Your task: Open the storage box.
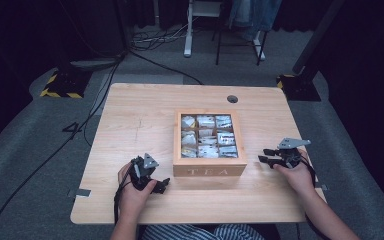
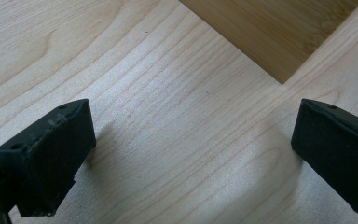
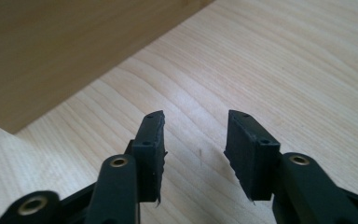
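Note:
A wooden tea box marked TEA stands in the middle of the table, its compartments filled with several tea bags under a clear lid. My left gripper rests low by the box's front left corner, jaws wide apart over bare wood. To the right of the box, my right gripper points at the box's side wall; its jaws stand partly apart with nothing between them.
The light wooden table has a cable hole at the back. Cables run across the grey floor on the left. Stand bases and a chair are beyond the table.

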The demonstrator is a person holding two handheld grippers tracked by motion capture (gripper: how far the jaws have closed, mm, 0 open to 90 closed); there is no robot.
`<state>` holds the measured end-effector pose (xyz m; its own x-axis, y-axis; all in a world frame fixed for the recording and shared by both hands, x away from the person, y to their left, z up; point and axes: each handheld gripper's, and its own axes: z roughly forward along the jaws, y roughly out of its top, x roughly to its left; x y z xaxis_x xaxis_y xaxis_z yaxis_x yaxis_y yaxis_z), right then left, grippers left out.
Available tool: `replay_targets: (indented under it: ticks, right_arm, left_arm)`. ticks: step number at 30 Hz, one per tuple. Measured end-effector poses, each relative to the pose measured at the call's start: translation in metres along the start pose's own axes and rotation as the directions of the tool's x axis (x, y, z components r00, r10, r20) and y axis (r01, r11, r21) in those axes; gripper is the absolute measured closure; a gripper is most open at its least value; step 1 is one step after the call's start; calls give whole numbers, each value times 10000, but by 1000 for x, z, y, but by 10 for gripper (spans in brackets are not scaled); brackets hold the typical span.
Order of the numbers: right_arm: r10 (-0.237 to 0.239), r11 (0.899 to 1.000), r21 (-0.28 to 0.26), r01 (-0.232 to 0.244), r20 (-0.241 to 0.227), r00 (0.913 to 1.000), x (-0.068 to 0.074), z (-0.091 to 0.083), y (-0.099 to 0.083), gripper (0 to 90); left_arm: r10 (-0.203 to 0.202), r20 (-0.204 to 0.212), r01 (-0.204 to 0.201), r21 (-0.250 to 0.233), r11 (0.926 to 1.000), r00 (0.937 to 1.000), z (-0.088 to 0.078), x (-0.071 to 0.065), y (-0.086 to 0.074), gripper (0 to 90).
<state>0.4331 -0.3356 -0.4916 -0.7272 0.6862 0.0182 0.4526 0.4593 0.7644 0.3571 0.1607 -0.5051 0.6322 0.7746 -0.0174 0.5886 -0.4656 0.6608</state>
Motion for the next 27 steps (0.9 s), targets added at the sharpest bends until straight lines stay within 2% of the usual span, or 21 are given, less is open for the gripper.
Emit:
replay_targets:
  ticks: [5,8,12,13,17,22,27]
  right_arm:
    - [34,9997,-227,-39,-201,9998,3,-11,8,644]
    - [60,9988,-484,-86,-537,9985,7,-20,14,660]
    - [42,9986,-531,-85,-790,9969,13,-24,19,678]
    - [-144,9982,-586,93,-882,9960,18,-26,22,694]
    - [-392,9973,-657,323,-1071,9935,26,-29,26,715]
    - [-1018,9931,-729,916,-1508,9833,42,-33,35,746]
    - [-1509,9879,-656,1407,-1937,9694,55,-33,40,772]
  left_arm:
    - [5,3,-5,1,10000,10000,0,0,0,2]
    - [1,5,-1,0,10000,10000,0,0,0,2]
    - [4,6,-4,1,10000,10000,0,0,0,2]
    - [5,6,-5,1,10000,10000,0,0,0,2]
    - [6,9,-6,1,10000,10000,0,0,0,2]
    - [6,7,-6,1,10000,10000,0,0,0,2]
    - [9,7,-9,3,10000,10000,0,0,0,2]
